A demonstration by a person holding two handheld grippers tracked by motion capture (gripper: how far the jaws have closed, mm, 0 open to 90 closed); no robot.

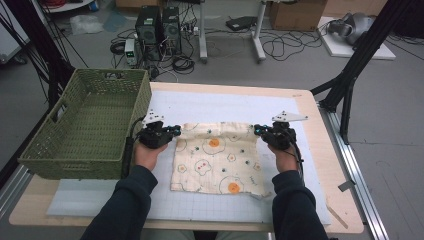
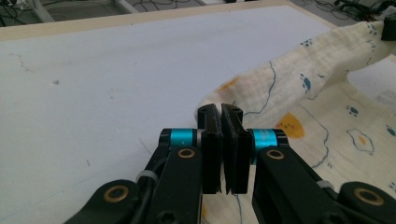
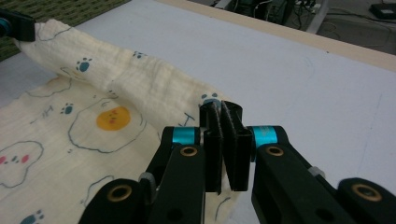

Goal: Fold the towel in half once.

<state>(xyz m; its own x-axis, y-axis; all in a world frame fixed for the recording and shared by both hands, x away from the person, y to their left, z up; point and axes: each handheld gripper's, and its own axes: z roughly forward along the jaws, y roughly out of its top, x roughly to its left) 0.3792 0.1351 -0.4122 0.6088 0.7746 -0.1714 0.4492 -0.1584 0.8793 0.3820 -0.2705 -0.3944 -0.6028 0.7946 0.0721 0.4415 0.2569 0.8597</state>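
A cream cloth (image 1: 215, 160) printed with fried eggs and paw marks lies on the white mat (image 1: 220, 102). Its far edge is raised off the mat between the two grippers. My left gripper (image 1: 173, 131) is shut on the far left corner. In the left gripper view the jaws (image 2: 224, 116) are pressed together with the cloth (image 2: 299, 79) running off to the right. My right gripper (image 1: 259, 131) is shut on the far right corner. In the right gripper view its jaws (image 3: 223, 114) pinch the cloth (image 3: 116, 84), which stretches away to the left.
A green woven basket (image 1: 85, 125) stands on the table's left side, close beside my left hand. The wooden table edge (image 1: 332, 170) runs along the right. Computers and cables lie on the floor beyond the table.
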